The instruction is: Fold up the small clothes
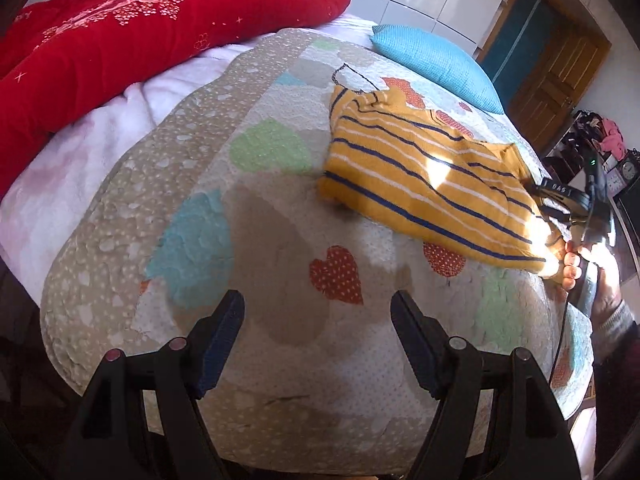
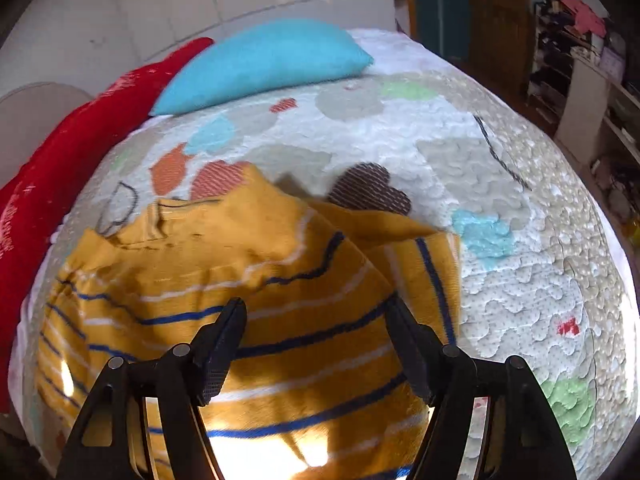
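A small mustard-yellow garment with navy and white stripes [image 1: 420, 176] lies crumpled on the patterned quilt [image 1: 280, 208], right of centre in the left wrist view. My left gripper [image 1: 318, 300] is open and empty, above bare quilt, short of the garment. The right gripper shows at the far right edge [image 1: 568, 200], at the garment's near corner. In the right wrist view the garment [image 2: 224, 264] fills the lower middle, and my right gripper [image 2: 316, 308] is open with its jaws spread just above the striped cloth, holding nothing.
A red embroidered blanket [image 1: 120, 40] lies at the bed's far left, over a white fleece cover [image 1: 80, 168]. A turquoise pillow [image 1: 436, 64] sits behind the garment. A wooden door [image 1: 556, 68] and cluttered shelves [image 2: 580, 80] stand beyond the bed.
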Demonstrator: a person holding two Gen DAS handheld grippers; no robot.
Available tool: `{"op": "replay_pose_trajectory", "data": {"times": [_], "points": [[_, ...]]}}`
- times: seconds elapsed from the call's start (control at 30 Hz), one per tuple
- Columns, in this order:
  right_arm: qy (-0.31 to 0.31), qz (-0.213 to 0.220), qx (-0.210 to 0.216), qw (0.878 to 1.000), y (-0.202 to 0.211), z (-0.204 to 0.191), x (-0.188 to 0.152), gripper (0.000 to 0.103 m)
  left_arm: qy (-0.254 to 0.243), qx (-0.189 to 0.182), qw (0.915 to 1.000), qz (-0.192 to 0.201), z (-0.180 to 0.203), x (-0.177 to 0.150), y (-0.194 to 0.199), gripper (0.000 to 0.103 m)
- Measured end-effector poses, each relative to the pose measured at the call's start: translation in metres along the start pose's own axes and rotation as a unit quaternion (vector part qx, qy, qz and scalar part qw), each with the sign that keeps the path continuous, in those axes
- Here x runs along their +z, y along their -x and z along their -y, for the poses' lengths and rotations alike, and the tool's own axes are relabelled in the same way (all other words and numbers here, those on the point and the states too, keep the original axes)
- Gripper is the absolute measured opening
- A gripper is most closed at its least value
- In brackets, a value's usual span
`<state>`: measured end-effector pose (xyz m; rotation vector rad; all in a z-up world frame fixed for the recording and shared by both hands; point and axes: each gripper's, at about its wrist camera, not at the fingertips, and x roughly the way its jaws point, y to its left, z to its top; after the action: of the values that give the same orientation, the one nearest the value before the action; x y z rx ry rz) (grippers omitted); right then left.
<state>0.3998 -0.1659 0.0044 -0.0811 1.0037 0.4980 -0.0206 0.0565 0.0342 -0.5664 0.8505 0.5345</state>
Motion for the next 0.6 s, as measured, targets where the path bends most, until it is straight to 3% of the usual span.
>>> {"op": "replay_pose_trajectory", "data": {"times": [0.07,0.17,0.2,0.37,0.5,0.6], "points": [[-0.019,-0.020,-0.037,0.999,-0.012,0.016,0.001,0.072,0.012,0.004,0.9998,0.013,-0.014,-0.002,0.011,0.081],[-0.004,0.013,-0.068,0.998,0.011,0.004,-0.001,0.072,0.026,0.011,0.9992,0.027,-0.034,-0.005,0.022,0.081],[0.012,0.026,-0.060,0.998,0.022,-0.009,-0.002,0.072,0.030,0.012,0.9991,0.029,-0.039,-0.005,0.023,0.081],[0.133,0.047,0.037,0.989,0.062,-0.112,-0.017,0.072,0.058,-0.001,0.9981,0.021,-0.058,-0.012,0.020,0.081],[0.199,0.009,0.138,0.970,0.061,-0.199,-0.040,0.072,0.070,-0.012,0.9973,0.018,-0.067,-0.020,0.022,0.081],[0.221,-0.018,0.166,0.961,0.050,-0.253,-0.058,0.072,0.077,-0.009,0.9966,0.027,-0.077,-0.023,0.029,0.081]]}}
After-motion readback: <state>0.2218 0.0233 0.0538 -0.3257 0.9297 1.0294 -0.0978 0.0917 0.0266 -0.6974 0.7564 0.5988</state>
